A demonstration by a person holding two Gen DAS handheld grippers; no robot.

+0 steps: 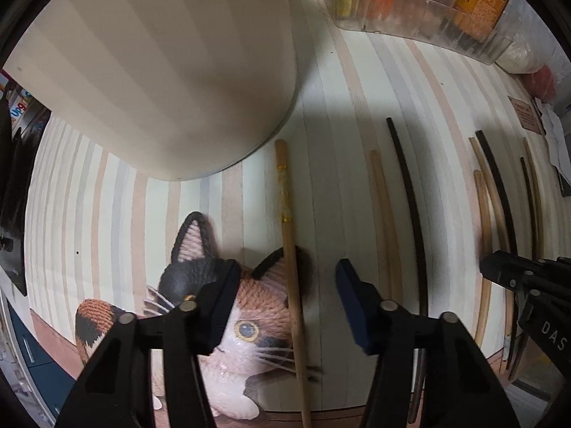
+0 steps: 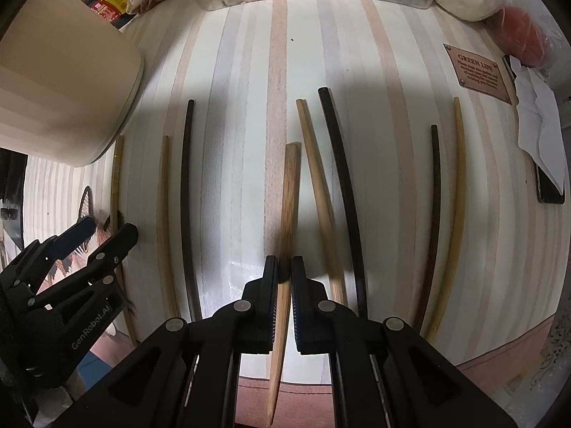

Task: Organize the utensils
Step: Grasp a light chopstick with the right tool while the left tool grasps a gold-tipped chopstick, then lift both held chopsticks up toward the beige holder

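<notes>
While packets fill the clear bin (image 1: 410,10), chopsticks (image 2: 344,192) lie outside.

Eight chopsticks show in the right wrist view, counted from the cream pot (image 2: 64,82) at far left. Five are light: one (image 2: 116,178) just under the pot, the next (image 2: 164,221) beside it, one (image 2: 291,192) further right, clamped, one (image 2: 316,178) leaning just past that, and one (image 2: 455,192) farthest from the pot. Three are dark: one (image 2: 185,192) near the pot, one (image 2: 342,185) mid-table, one (image 2: 433,214) far right. There is one cat mat (image 1: 249,306) below the pot.
</notes>
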